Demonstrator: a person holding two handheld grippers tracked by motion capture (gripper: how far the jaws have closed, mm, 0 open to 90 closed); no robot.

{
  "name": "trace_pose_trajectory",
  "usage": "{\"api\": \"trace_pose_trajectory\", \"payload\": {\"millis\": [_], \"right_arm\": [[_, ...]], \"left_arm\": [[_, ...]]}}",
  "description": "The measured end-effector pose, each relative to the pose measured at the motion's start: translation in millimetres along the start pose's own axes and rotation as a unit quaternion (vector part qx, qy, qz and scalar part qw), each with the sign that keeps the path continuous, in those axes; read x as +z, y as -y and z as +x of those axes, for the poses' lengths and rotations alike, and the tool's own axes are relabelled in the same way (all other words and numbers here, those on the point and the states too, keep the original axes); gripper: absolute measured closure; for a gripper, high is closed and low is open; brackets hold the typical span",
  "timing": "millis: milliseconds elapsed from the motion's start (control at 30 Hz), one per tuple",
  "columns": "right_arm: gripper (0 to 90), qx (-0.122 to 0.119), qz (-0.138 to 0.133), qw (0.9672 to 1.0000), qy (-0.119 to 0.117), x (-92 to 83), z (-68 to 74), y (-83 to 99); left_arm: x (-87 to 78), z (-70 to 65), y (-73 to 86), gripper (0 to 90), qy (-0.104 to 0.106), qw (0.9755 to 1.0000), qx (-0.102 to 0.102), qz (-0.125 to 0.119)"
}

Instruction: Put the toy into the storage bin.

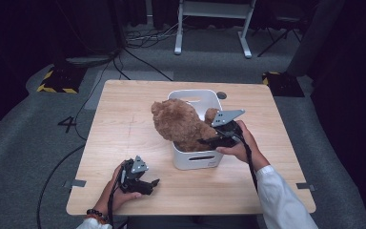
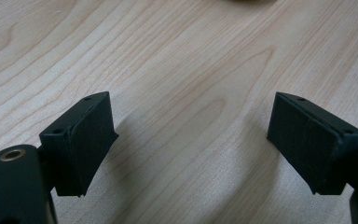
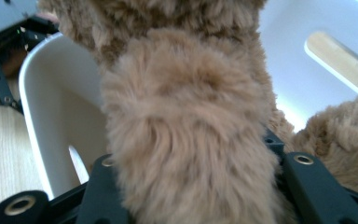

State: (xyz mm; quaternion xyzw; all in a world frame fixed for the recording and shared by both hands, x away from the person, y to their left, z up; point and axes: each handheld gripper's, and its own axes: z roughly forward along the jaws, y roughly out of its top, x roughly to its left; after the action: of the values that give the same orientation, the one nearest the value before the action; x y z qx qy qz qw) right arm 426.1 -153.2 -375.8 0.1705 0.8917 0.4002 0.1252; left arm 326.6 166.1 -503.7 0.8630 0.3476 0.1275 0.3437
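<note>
Bear: brown plush teddy bear sits in the white bin, head leaning out over the bin's left rim in the high view.
Bin: white plastic, handle slots in its end walls, standing on the desk right of the middle.
Right gripper: right gripper reaches over the bin's right rim, level with the bear's lower body; the grey plate sits on top of it.
Right gripper state: narrowly open, with 1 furry limb of the bear between the 2 black jaws; the fur bulges against both (the pads themselves are hidden under the plush, so how hard they press cannot be told).
Right hand: right hand wraps the gripper's body, white sleeve behind it.
Left gripper: left gripper lies low over the desk near the front edge, well apart from the bin.
Left gripper state: jaws wide apart, nothing between them; the left gripper has bare wood grain under it in the left gripper view.
Left hand: left hand holds the gripper, bead bracelet at the wrist.
</note>
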Motion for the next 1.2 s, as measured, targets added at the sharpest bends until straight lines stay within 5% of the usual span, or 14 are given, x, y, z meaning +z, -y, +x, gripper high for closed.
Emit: {"api": "trace_pose_trajectory", "payload": {"millis": [633, 867, 1200], "right_arm": [[42.3, 0.003, 0.042, 0.9991, -0.001, 1.5, -5.9, 3.2], [47.1, 0.015, 0.006, 0.9999, -0.005, -8.7, -8.6, 5.1], [47.1, 0.016, 0.003, 0.9999, -0.004, -8.8, -9.0, 8.7]], "left_arm": [[-0.1, 0.0, 0.0, 14.8, 0.001, 1.0, -0.001, 0.002], [-0.1, 0.0, 0.0, 14.8, 0.001, 1.0, -0.001, 0.001], [0.0, 0.1, 0.0, 14.8, 0.001, 1.0, -0.001, 0.001]]}}
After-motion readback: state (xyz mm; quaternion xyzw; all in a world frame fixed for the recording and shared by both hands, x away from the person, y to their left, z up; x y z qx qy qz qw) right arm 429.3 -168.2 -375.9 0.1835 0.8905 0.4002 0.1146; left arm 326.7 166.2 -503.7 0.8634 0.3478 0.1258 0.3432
